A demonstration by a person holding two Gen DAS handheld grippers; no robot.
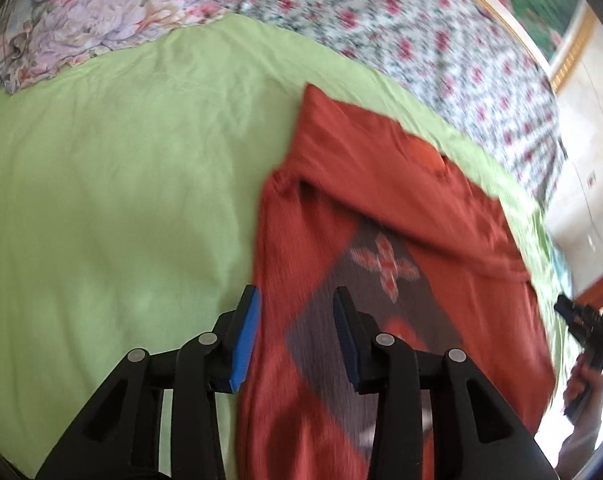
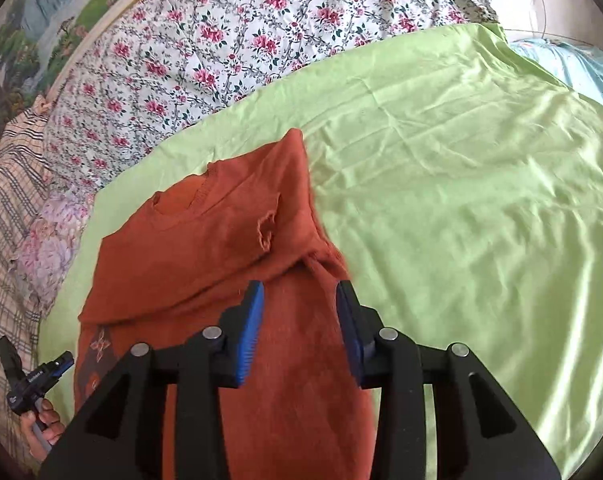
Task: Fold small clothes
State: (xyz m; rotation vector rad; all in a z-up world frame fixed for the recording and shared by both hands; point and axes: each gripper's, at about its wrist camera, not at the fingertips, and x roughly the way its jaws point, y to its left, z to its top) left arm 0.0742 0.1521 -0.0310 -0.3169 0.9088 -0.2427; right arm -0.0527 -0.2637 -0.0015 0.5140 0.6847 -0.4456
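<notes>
A rust-red sweater [image 2: 221, 248] lies on the green sheet [image 2: 461, 200] spread over the bed, its neckline toward the floral bedding [image 2: 221, 40]. Both sleeves appear folded in across the chest, so the garment reads as a narrow upright strip; a dark diamond patch [image 1: 373, 308] shows on its lower front. The left gripper [image 1: 297, 336] hangs over the sweater's left edge, jaws parted and empty, one blue pad above the sheet and the other above the patch. The right gripper [image 2: 299, 332] hangs over the right half, likewise released with nothing between its pads. The side folds look done, and the step in hand seems to be the pause between folds. Next, I judge, both grippers must pinch one end, probably the hem, out of view below, and carry it toward the collar, keeping the sleeves tucked.
</notes>
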